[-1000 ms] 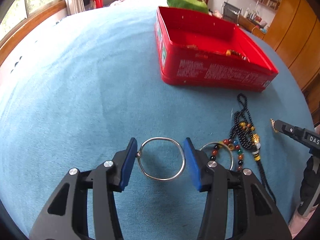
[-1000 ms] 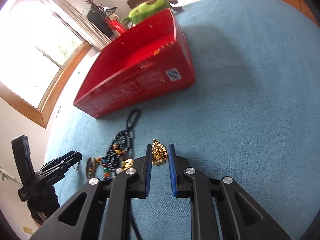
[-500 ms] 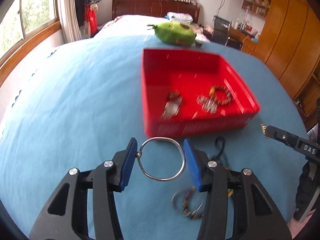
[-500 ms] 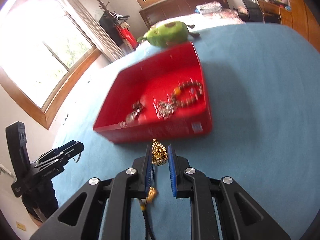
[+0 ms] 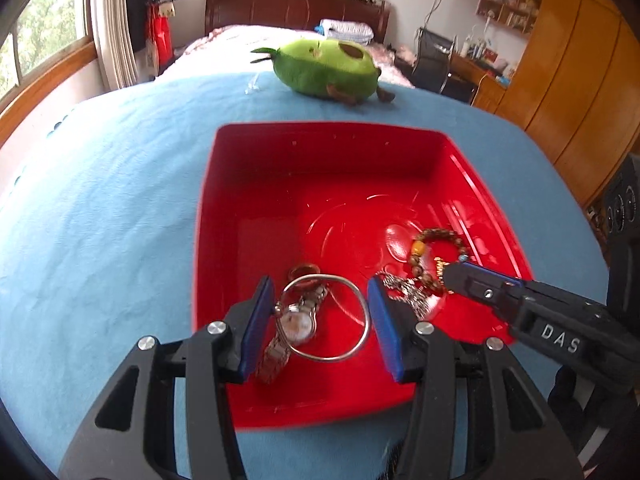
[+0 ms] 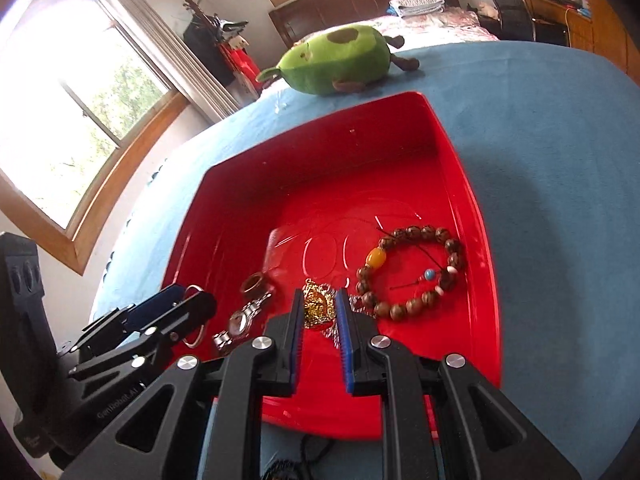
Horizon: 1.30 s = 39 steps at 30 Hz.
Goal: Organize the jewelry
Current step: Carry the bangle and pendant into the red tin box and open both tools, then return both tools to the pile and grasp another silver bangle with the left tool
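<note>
A red box (image 5: 240,168) (image 6: 472,184) sits on the blue bedspread. My left gripper (image 5: 320,316) is shut on a silver bangle (image 5: 356,292) and holds it over the box's near left part. My right gripper (image 6: 318,312) is shut on a gold pendant (image 6: 318,304) over the box's near edge; it shows in the left wrist view (image 5: 452,276). In the box lie a silver watch (image 5: 296,324) (image 6: 236,326), a brown ring (image 6: 256,284), a wooden bead bracelet (image 6: 412,272) (image 5: 436,252) and a silver chain (image 5: 408,292).
A green avocado plush (image 5: 324,66) (image 6: 340,60) lies beyond the box. A dark beaded necklace (image 6: 296,468) lies on the bedspread under my right gripper. Wooden wardrobes (image 5: 580,60) stand to the right, windows (image 6: 80,92) to the left.
Both grippers rose and moved forward from the bedspread to above the red box, each still holding its piece. The beaded necklace and bracelet stayed behind on the bedspread.
</note>
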{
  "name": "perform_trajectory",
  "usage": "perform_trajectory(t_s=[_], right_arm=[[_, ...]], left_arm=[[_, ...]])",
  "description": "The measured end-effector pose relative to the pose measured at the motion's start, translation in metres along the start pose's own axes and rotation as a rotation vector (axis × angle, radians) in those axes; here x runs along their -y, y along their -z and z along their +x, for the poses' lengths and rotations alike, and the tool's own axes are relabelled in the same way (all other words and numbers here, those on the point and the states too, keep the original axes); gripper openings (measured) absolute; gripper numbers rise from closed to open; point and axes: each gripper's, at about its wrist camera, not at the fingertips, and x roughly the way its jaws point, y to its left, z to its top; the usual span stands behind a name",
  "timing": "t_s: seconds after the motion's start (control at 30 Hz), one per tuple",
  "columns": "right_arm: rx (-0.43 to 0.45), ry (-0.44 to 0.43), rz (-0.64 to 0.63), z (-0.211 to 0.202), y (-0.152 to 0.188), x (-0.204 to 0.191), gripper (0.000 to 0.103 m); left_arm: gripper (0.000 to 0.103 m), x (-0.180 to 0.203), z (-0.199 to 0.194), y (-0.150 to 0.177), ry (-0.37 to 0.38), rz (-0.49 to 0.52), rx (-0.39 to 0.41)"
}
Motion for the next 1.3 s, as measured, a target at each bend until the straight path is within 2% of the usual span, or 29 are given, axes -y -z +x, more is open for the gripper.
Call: perform_trajectory(t_s=[0.2, 0.27, 0.3, 0.33, 0.43, 0.77, 0.87, 1.0, 1.13, 1.3], right_arm=[[-0.011, 0.031, -0.002, 0.022, -0.012, 0.0, 0.016], [-0.017, 0.034, -0.007, 0.026, -0.013, 0.0, 0.022], [-0.014, 0.041, -0.011, 0.027, -0.012, 0.0, 0.03], [-0.009, 0.05, -0.015, 0.026, -0.011, -0.001, 0.03], [0.016, 0.071, -0.023, 0.017, -0.009, -0.001, 0.03], [0.086, 0.041, -0.045, -0.022, -0.007, -0.013, 0.03], [0.093, 0.039, -0.053, -0.035, -0.001, -0.017, 0.03], [0.078, 0.042, -0.059, -0.049, 0.013, -0.018, 0.03], [0.049, 0.041, -0.076, -0.064, 0.042, -0.018, 0.03], [0.003, 0.039, -0.078, -0.073, 0.086, -0.013, 0.03]], left_arm=[[0.047, -0.004, 0.023, -0.012, -0.024, -0.009, -0.03], [0.048, -0.007, 0.029, -0.014, -0.02, -0.02, -0.047], [0.048, -0.009, 0.031, -0.014, -0.021, -0.029, -0.055], [0.048, -0.011, 0.031, -0.014, -0.021, -0.039, -0.056], [0.048, -0.016, 0.024, -0.011, -0.011, -0.052, -0.045], [0.048, -0.023, -0.031, -0.007, -0.015, -0.078, 0.046], [0.049, -0.02, -0.048, 0.006, -0.043, -0.055, 0.06], [0.05, -0.021, -0.065, 0.034, -0.064, -0.028, 0.029], [0.056, -0.023, -0.076, 0.067, -0.087, 0.003, -0.001], [0.06, -0.027, -0.079, 0.11, -0.04, 0.01, -0.081]])
